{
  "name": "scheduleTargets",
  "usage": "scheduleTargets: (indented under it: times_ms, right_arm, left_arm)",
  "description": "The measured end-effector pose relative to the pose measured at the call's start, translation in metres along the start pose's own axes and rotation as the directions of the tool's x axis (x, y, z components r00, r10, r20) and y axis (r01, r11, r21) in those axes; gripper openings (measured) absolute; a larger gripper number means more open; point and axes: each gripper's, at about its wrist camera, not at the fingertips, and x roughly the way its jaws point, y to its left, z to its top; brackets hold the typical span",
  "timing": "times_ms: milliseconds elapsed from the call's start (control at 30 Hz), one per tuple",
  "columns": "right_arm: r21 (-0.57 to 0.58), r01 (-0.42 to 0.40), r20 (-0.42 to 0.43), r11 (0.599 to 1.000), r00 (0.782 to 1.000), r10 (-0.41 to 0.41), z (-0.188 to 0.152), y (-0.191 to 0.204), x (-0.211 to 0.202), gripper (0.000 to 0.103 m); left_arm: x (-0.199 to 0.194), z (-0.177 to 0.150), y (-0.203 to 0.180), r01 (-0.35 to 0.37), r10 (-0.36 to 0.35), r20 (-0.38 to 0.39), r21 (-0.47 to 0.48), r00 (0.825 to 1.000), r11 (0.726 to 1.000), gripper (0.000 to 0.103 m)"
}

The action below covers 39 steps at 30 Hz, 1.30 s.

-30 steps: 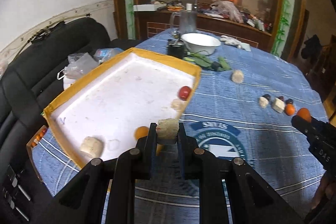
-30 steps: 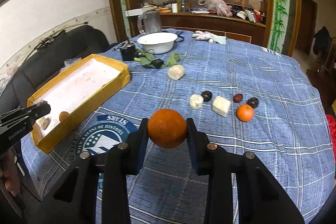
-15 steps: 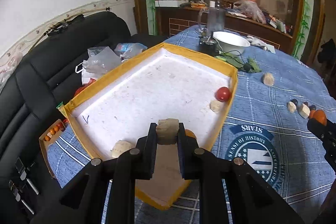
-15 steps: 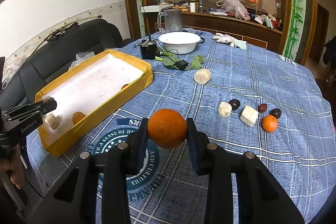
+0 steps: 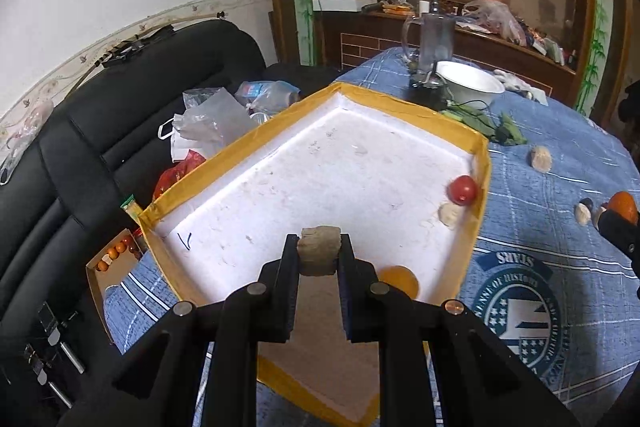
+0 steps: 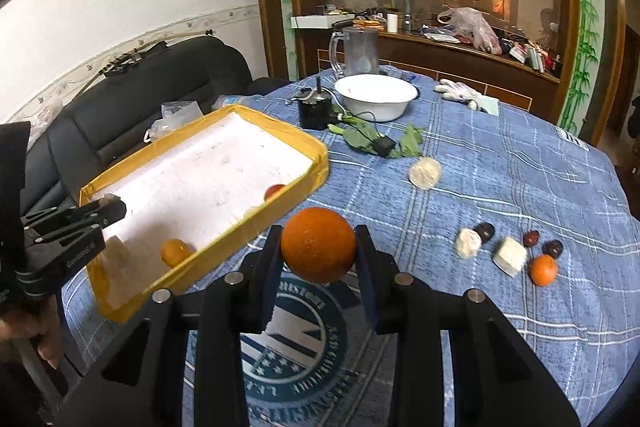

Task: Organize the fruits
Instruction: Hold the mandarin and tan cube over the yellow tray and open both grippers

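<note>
At far left of the right wrist view, the left gripper (image 6: 114,207) reaches in over the near-left corner of the yellow-rimmed tray (image 6: 256,215), a person's hand (image 6: 24,327) half cut off by the frame edge below it. From its own camera the left gripper (image 5: 319,247) points forward over the tray's white floor (image 5: 320,179), its two fingers pinched on a pale tan chunk (image 5: 319,255) held above that floor. What the chunk is cannot be told. A small orange fruit (image 5: 400,281) lies in the tray just right of the fingers, partly hidden behind the right one. Further right in the tray, a red round fruit (image 5: 463,189) and a pale lump (image 5: 449,215) sit against the right wall, close together.

Right of the tray, above the blue checked tablecloth (image 6: 500,167), the right gripper (image 6: 318,251) is level and aimed across the table, its fingers clamped on a large orange (image 6: 318,250) held clear of the cloth over a round printed emblem (image 6: 296,339). The orange hides the table just beyond it. A pale round piece (image 6: 425,172) lies alone further back. Well to the right lies a cluster: a white lump (image 6: 468,243), a white cube (image 6: 509,255), three dark small fruits (image 6: 485,231) too small to identify, and a small orange (image 6: 543,269). In the left wrist view the right gripper is cut off at the right edge.
</note>
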Motion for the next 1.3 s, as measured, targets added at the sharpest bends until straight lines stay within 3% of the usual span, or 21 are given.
scheduleTargets:
  times_ms: [400,767,1300]
  right_arm:
    - [-0.040,-0.028,-0.009,0.999,1.000,0.028,0.028,0.035,0.041,0.037]
    - [-0.097,-0.033,-0.067,0.995,0.997,0.027,0.049,0.067,0.090,0.037]
    - [-0.125,-0.039,-0.108,0.991,0.994,0.025,0.055,0.089,0.124,0.037]
  left_arm:
    - [0.021,0.009,0.024,-0.044,0.043,-0.027,-0.035,0.999,0.998,0.016]
    - [0.033,0.013,0.036,-0.057,0.056,-0.042,-0.034,0.998,0.998,0.016]
    - [0.049,0.016,0.048,-0.072,0.069,-0.069,-0.042,0.995,0.996,0.016]
